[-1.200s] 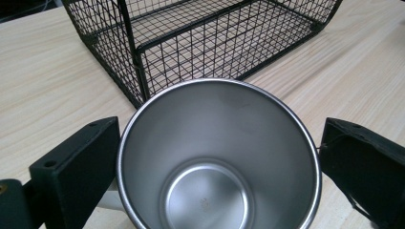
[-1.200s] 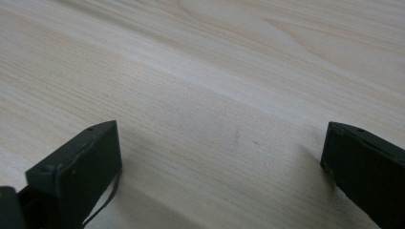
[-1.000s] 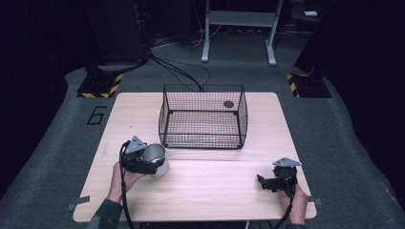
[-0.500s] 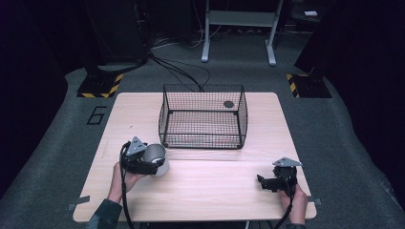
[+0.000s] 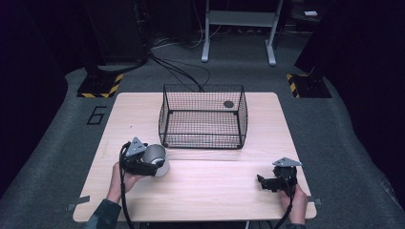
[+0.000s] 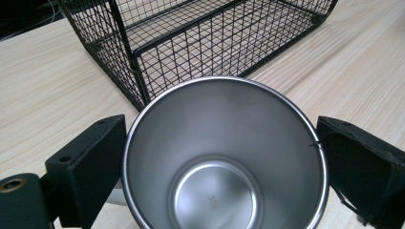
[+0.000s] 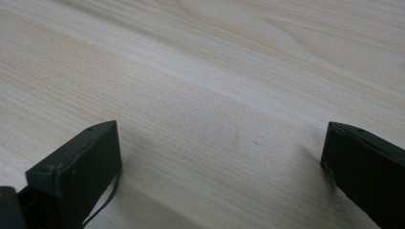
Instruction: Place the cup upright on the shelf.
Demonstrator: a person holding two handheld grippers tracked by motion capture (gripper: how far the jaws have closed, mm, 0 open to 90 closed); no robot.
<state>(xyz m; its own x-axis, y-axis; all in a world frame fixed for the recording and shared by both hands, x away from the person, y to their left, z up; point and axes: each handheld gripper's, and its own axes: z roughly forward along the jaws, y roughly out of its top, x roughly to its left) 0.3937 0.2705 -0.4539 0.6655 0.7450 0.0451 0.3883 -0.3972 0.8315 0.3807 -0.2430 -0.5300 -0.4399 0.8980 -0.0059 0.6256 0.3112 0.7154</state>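
From my remote seat, my left claw (image 5: 152, 163) sits at the near left of the table (image 5: 215, 191), its black jaws set on either side of a steel cup (image 5: 156, 159) and, as far as the left gripper view shows, pressing the rim from both sides; the cup (image 6: 224, 157) gapes empty toward that camera, its polished bottom plain to see. Over the past second nothing has shifted: cup, claws and hands lie where they lay before, which I read as a grip just settled and a lift not yet begun. At the near right, my right claw (image 5: 266, 183) rests low over bare wood with its jaws wide apart and nothing between them. Just beyond the cup stands a black wire basket (image 5: 203, 117), open at the top, its near corner (image 6: 129, 71) close ahead of the rim in the left gripper view. A small dark round thing (image 5: 229, 104) shows at the basket's far right; whether it lies inside I cannot tell. My judgement is that the cup is bound for the basket, so the next move calls for raising it clear of the near wall. Farther off, cables (image 5: 176, 71) trail across the grey floor.
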